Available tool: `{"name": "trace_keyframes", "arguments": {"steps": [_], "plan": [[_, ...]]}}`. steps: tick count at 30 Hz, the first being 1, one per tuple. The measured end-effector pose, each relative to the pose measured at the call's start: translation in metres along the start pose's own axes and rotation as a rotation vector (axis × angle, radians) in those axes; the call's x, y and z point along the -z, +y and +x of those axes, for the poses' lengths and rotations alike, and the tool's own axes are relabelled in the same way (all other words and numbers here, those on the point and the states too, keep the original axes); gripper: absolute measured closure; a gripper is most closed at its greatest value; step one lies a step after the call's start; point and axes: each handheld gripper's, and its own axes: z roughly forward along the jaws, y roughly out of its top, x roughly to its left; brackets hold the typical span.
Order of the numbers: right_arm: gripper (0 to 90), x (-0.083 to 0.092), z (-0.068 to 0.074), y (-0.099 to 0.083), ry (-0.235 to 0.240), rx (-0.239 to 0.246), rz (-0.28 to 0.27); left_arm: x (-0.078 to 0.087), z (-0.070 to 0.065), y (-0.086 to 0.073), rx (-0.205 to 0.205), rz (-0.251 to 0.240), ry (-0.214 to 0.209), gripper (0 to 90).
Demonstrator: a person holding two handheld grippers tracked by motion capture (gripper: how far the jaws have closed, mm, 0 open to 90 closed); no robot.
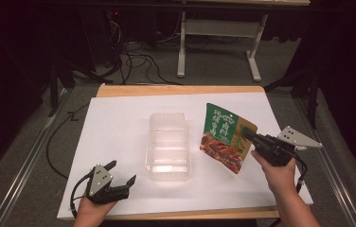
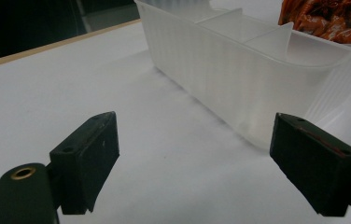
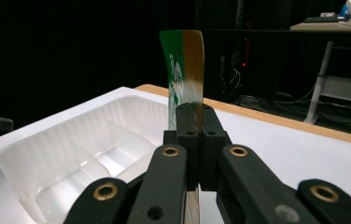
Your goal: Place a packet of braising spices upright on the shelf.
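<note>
Green snack pouch (image 1: 227,137) — one — clamped by right gripper (image 1: 251,137).

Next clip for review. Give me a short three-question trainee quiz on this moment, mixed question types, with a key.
1. True or false: the right hand-held gripper is shut on the green snack pouch.
2. Multiple choice: where is the clear divided tray? A) held in the left hand-held gripper; B) on the white table cover, between the two grippers; C) on top of the pouch.
3. Fill in: the left hand-held gripper's jaws are ____.

Key: 1 true, it pinches the pouch by its edge; 2 B; 3 open, with nothing between them.
</note>
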Motion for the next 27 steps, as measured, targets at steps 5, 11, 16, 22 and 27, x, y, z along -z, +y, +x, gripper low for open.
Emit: {"name": "trace_keyframes", "arguments": {"steps": [5,11,16,22,27], "plan": [[90.0,0.001,0.003,0.002,0.004,0.007,-0.014,0.0,0.0,0.0,-0.001,0.0,0.0,16.3],[90.0,0.004,0.002,0.004,-0.007,0.016,-0.028,0.0,0.0,0.0,-0.001,-0.001,0.001,16.3],[90.0,0.005,0.004,0.007,-0.016,0.04,-0.036,0.0,0.0,0.0,-0.002,-0.002,0.002,16.2],[90.0,0.006,0.004,0.011,-0.015,0.031,-0.054,0.001,0.001,0.0,0.0,-0.005,0.001,16.2],[90.0,0.007,0.005,0.017,0.002,0.02,-0.08,0.001,0.001,0.0,0.0,-0.005,0.003,16.2]]}}
